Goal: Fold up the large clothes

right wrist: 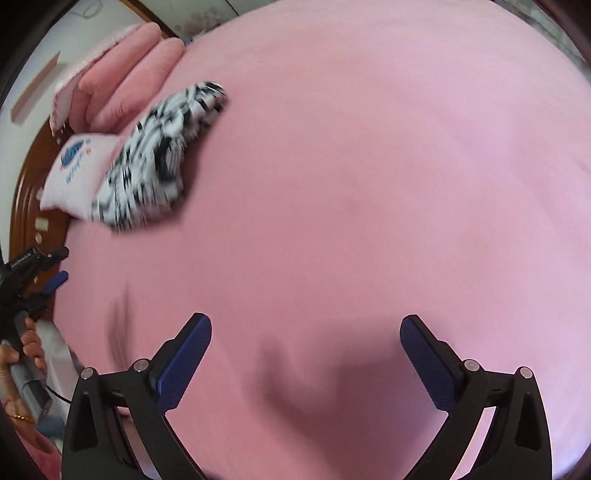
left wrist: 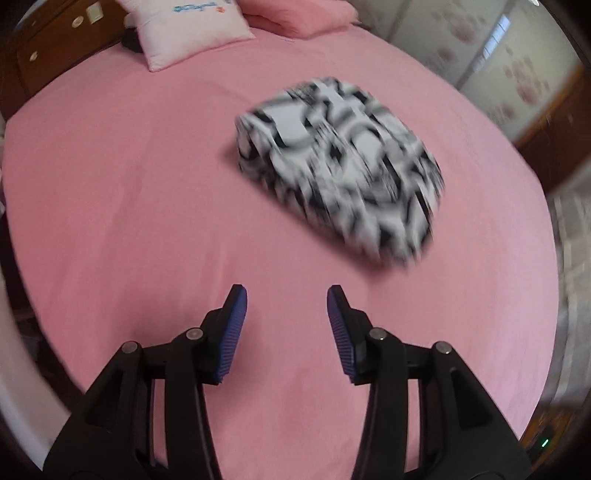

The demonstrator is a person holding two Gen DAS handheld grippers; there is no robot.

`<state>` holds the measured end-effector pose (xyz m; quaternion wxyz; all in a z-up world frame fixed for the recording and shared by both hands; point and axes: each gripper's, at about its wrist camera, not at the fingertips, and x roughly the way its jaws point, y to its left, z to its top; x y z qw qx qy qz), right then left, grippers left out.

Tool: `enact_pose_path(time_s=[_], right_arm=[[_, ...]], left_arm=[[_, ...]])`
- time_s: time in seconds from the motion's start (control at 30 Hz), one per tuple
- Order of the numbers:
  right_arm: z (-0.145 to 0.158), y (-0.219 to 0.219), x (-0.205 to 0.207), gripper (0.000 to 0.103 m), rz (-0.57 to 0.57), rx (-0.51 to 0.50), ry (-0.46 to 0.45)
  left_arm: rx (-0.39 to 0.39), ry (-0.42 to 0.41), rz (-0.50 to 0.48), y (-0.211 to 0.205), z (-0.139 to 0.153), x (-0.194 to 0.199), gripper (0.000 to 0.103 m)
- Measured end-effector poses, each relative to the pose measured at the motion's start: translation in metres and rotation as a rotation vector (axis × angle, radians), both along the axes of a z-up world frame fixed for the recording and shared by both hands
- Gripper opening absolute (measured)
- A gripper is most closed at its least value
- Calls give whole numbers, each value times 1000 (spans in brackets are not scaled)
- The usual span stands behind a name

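A black-and-white patterned garment [left wrist: 340, 170] lies folded into a compact bundle on the pink bed sheet [left wrist: 147, 192]. My left gripper [left wrist: 286, 295] is open and empty, above the sheet, short of the bundle's near edge. In the right wrist view the bundle [right wrist: 155, 158] lies far to the upper left. My right gripper [right wrist: 306, 325] is open and empty over bare pink sheet [right wrist: 369, 166], well apart from the garment. The left gripper [right wrist: 55, 266] shows at the left edge of the right wrist view, held in a hand.
A white pillow with blue print [left wrist: 188, 29] and a pink folded blanket [left wrist: 299, 14] lie at the head of the bed. A brown wooden headboard [left wrist: 51, 48] stands behind them. A wardrobe with floral panels [left wrist: 517, 62] stands right of the bed.
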<state>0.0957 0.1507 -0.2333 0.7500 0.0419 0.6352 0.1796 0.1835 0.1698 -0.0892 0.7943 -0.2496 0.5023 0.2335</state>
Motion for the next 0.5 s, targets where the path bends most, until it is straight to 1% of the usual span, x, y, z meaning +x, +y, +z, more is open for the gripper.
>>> enact_pose_path(time_s=[0.03,0.1,0.13,0.17,0.23,0.3,0.37,0.5], right_arm=[[8,-23,-16,103,2,-16,1],[29,-65,-51,103,17,-47,-20],[36,-85,-67,103,28,-52,-30],[45,-101,-81,103,37,-50,-35],[57,-134,-108,103,41,-50,-32],[67,-162,-128,103,10,-53,-26],[78,-190,-146,103,-39,-32,-21],[94,-215,-167,103,-87,-20,-31]], left_arm=[[10,39,-53,-28,6,-18,42],[36,90,-120,-78,18,-52,42],[40,88,-129,-97,24,-63,42],[26,76,-138,-117,30,-77,42],[-21,64,-164,-152,40,-99,42],[-38,45,-229,-184,51,-114,42],[-34,57,-302,-217,61,-125,42],[-35,81,-352,-267,67,-149,42]])
